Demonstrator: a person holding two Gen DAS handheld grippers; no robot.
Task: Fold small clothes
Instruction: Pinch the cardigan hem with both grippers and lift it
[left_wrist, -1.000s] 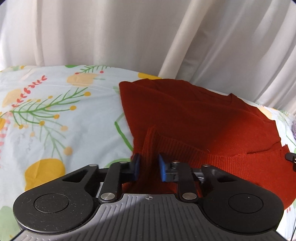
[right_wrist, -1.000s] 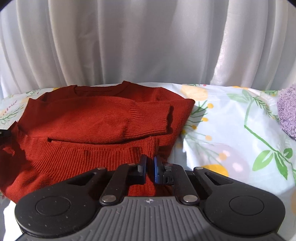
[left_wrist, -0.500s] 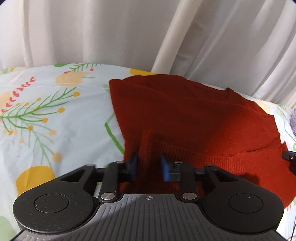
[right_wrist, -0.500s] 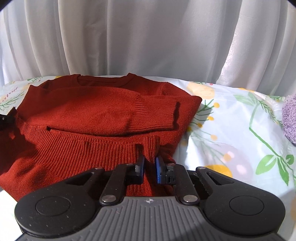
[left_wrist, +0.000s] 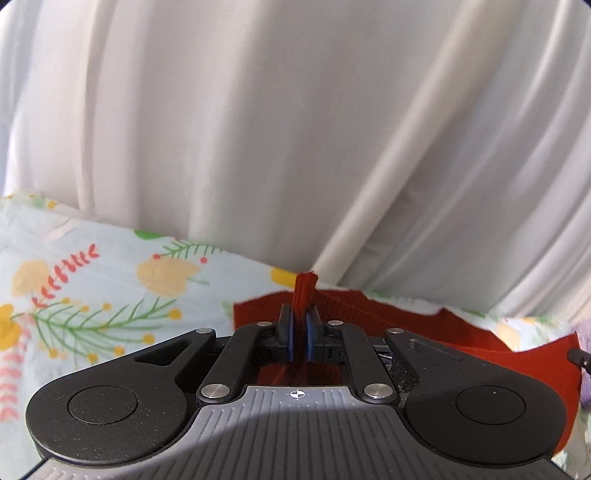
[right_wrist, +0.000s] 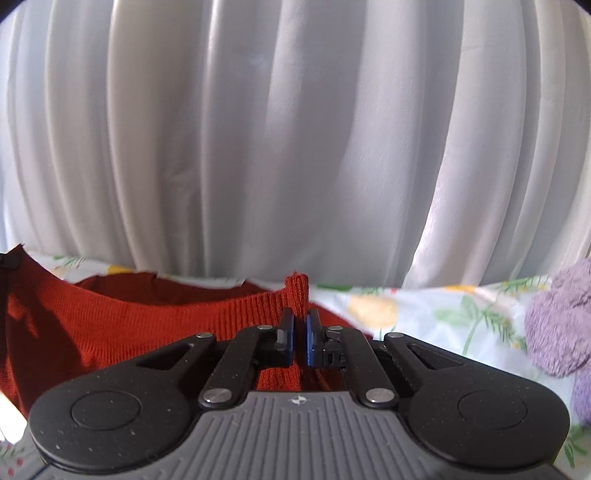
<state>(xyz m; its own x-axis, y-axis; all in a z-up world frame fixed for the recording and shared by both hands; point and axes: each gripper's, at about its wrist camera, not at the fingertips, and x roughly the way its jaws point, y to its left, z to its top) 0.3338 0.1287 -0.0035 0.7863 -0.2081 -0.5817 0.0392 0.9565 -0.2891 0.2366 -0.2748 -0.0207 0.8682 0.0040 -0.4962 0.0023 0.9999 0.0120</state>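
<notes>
The red sweater (left_wrist: 461, 354) lies on a bed sheet (left_wrist: 92, 295) with flowers and leaves printed on it, close to the white curtain (left_wrist: 295, 129) at the far edge. The sleeves look tucked in already, so the fold from bottom to top seems to be the step now.

The left gripper (left_wrist: 297, 332) pinches the ribbed bottom edge of the sweater. Its fingers have just been closing, and a small tuft of red knit sticks up between the blue pads (left_wrist: 309, 338). The right gripper (right_wrist: 299, 332) is squeezed tight on the other bottom corner (right_wrist: 297, 291) in the same way. The bottom edge hangs between them, held up off the sheet.

What could go wrong? Each pinch holds only a little bit of knit. If one hand pulls harder, the soft edge could slip out and flop down. If one hand goes higher or faster, the fold could land crooked. The tucked sleeves could slide out if the lift is jerky. A fluffy purple thing (right_wrist: 554, 325) sits near the right edge of the sheet, and the sweater could bump it if it swings that way.
</notes>
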